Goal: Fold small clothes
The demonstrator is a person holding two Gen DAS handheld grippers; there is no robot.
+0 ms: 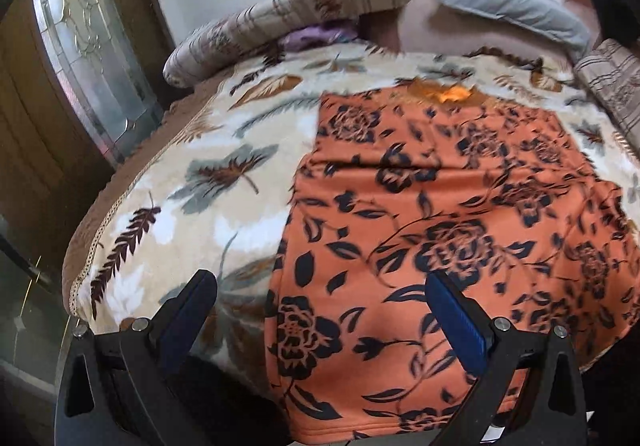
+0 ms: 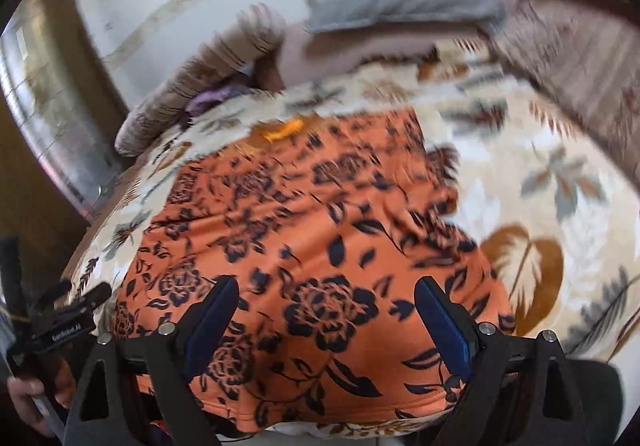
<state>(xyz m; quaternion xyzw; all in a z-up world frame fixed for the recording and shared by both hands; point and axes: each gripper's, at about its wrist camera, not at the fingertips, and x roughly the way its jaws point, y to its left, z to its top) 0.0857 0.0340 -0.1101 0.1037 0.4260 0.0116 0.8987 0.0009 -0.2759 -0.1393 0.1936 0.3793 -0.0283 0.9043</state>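
An orange garment with a dark flower print [image 1: 440,206] lies spread flat on the bed; it also shows in the right wrist view [image 2: 312,230]. Its near hem hangs at the bed's front edge. A brighter orange patch [image 1: 452,94] shows at its far end. My left gripper [image 1: 320,290] is open and empty, above the garment's near left edge. My right gripper [image 2: 326,294] is open and empty, above the garment's near right part. The left gripper's body [image 2: 60,322] shows at the lower left of the right wrist view, held by a hand.
The bed has a cream blanket with leaf prints [image 1: 192,182]. A striped bolster [image 1: 288,18] and a grey pillow [image 1: 500,2] lie at the far end, with purple cloth [image 1: 312,36] between. A glass-panelled door [image 1: 88,46] stands left of the bed. A striped cushion [image 1: 616,86] lies at the right.
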